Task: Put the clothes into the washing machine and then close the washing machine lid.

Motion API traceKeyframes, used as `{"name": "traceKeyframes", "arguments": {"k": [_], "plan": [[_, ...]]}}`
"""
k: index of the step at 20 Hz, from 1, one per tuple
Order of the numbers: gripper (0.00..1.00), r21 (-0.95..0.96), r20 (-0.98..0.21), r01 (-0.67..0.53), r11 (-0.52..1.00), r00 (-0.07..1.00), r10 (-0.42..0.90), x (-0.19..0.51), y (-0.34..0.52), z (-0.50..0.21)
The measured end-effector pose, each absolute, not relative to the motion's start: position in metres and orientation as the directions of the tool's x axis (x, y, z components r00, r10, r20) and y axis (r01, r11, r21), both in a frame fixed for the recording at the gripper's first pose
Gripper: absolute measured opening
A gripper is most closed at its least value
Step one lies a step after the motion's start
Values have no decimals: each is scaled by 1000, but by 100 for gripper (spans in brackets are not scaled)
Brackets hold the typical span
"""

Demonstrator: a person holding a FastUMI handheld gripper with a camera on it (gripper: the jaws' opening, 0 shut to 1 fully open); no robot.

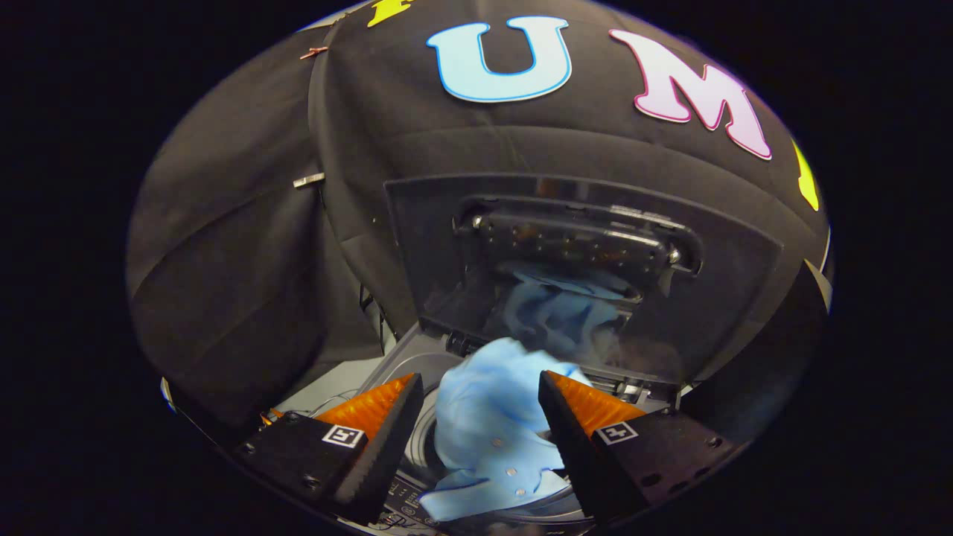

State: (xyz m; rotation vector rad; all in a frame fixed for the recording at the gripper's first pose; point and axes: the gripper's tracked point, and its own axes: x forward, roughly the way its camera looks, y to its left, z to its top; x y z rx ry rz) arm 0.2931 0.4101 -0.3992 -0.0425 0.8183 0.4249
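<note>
the gripper points down toward a top-loading washer, its two fingers spread wide apart. between the fingers lies a light blue shirt, bunched up, with a row of small buttons showing along its near edge. the shirt sits over the washer's round drum opening, and part of it spills toward the near rim; how deep it goes into the drum cannot be told. the right finger's inner face is touching or nearly touching the shirt, while the left finger stands apart from it, so the cloth is not pinched. beyond the fingers the washer's lid stands raised and open, tilted back toward the far wall. its dark glossy underside shows a hazy blue reflection of the shirt. the lid's hinge edge meets the washer's grey top just past the shirt. black cloth hangs behind and to the left of the washer.
</note>
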Motion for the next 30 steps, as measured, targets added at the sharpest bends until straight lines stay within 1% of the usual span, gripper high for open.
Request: {"name": "traceKeyframes", "arguments": {"k": [1, 8, 14, 22, 26, 30], "plan": [[99, 132, -709, -378, 916, 610, 354, 294, 411, -395], [99, 96, -663, -392, 915, 661, 353, 293, 415, -340], [99, 103, -590, -373, 922, 724, 358, 323, 418, -279], [99, 143, -559, -333, 932, 750, 353, 392, 409, -265], [99, 173, -558, -309, 935, 752, 351, 423, 402, -276], [99, 157, -554, -307, 939, 760, 341, 443, 391, -289]]}}
